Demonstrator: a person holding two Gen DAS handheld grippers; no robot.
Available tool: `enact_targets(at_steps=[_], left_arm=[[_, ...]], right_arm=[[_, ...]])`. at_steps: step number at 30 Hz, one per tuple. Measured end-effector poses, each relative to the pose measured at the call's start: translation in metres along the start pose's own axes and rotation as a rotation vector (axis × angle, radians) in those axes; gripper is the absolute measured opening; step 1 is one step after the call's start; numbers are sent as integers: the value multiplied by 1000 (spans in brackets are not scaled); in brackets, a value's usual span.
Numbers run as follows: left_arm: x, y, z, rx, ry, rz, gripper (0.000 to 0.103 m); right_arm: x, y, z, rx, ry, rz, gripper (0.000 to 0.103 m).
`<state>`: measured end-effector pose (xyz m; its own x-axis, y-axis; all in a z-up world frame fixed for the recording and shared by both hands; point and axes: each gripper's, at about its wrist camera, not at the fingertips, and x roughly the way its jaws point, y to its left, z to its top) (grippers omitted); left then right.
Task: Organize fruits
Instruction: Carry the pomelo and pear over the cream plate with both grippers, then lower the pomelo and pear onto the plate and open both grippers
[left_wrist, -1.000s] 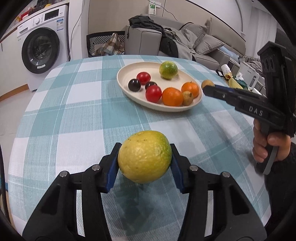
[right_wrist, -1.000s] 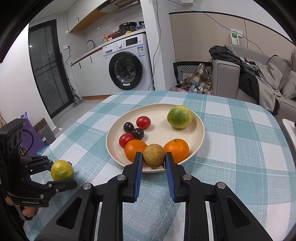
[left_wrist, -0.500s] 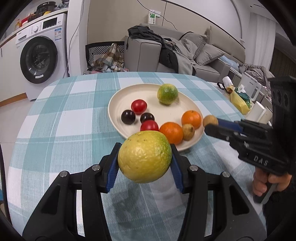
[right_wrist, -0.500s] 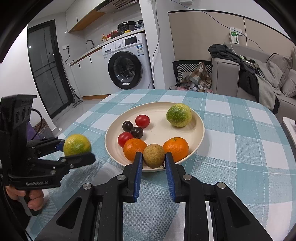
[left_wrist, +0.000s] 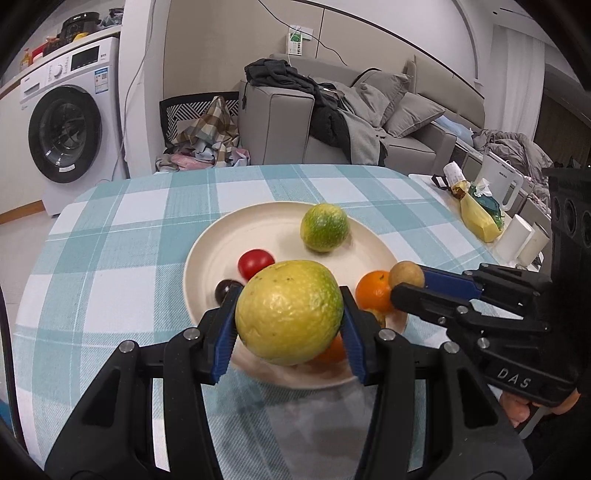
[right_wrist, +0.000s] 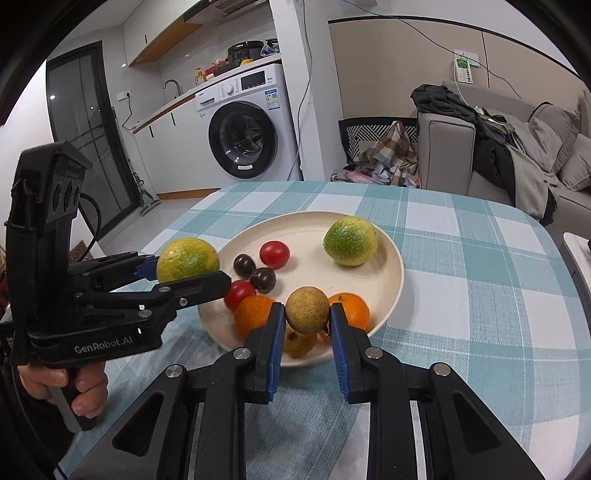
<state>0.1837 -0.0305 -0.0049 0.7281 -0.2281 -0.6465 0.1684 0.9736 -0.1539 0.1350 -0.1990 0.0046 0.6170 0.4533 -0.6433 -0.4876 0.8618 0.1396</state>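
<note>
Fruits crowd plate (left_wrist: 207, 254) under left claw's (left_wrist: 290, 325) citrus (left_wrist: 290, 314).

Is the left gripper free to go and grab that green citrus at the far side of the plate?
Probably not yet. The left gripper is already clamped on a yellow-green citrus, so its jaws are full. The green citrus itself sits uncovered on the plate, with nothing above it.

in the left wrist view the held yellow-green citrus (left_wrist: 289, 312) hides most of a near orange (left_wrist: 330, 350) and part of a dark fruit (left_wrist: 226, 290). the washing machine (left_wrist: 64, 125) is cut off at the left edge. the labels on it are too small to read.
</note>
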Motion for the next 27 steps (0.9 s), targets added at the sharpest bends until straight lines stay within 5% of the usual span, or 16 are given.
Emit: enact_targets(at_steps=[27], left_arm=[[68,-18,18,30,44,-7,47]], right_arm=[[37,-46,19,90,46,-64,25]])
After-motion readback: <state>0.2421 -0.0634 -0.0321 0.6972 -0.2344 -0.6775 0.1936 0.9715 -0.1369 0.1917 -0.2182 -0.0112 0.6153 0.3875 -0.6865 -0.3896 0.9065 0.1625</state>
